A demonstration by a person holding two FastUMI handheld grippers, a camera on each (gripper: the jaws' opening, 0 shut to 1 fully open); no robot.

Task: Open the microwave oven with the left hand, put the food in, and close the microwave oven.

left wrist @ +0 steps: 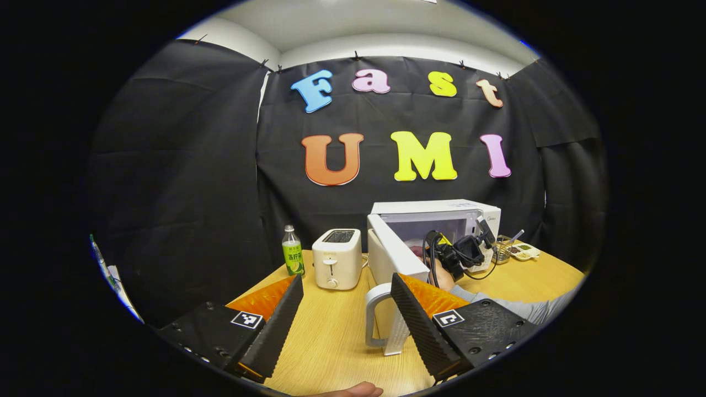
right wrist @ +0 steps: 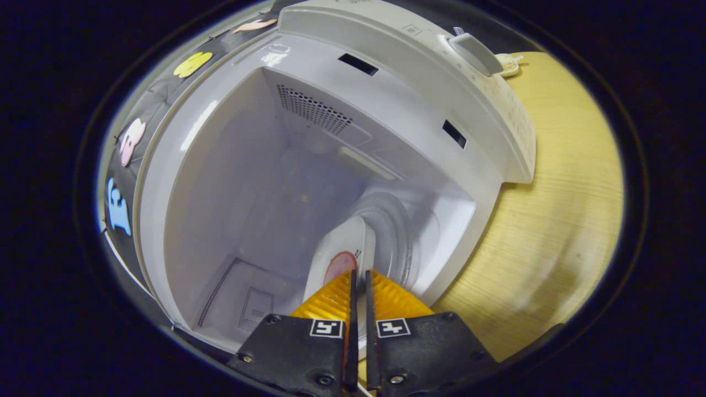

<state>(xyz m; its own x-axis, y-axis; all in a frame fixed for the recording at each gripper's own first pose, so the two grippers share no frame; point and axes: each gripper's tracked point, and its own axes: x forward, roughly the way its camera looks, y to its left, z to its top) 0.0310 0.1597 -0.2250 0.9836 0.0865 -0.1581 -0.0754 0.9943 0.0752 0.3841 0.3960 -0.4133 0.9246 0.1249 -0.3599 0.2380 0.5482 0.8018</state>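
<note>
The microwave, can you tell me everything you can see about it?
The microwave is a white box, plastic-looking, standing at the back of the wooden table, right of the toaster. Its door is swung wide open, with a curved handle at its edge. Inside are pale walls with vent holes and a round turntable. The right gripper reaches in, shut on a white plate of food.

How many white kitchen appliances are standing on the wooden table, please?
2: a white two-slot toaster left of centre beside a green-labelled drink bottle, and a white microwave oven behind it to the right, its door swung open. Others may be hidden.
</note>
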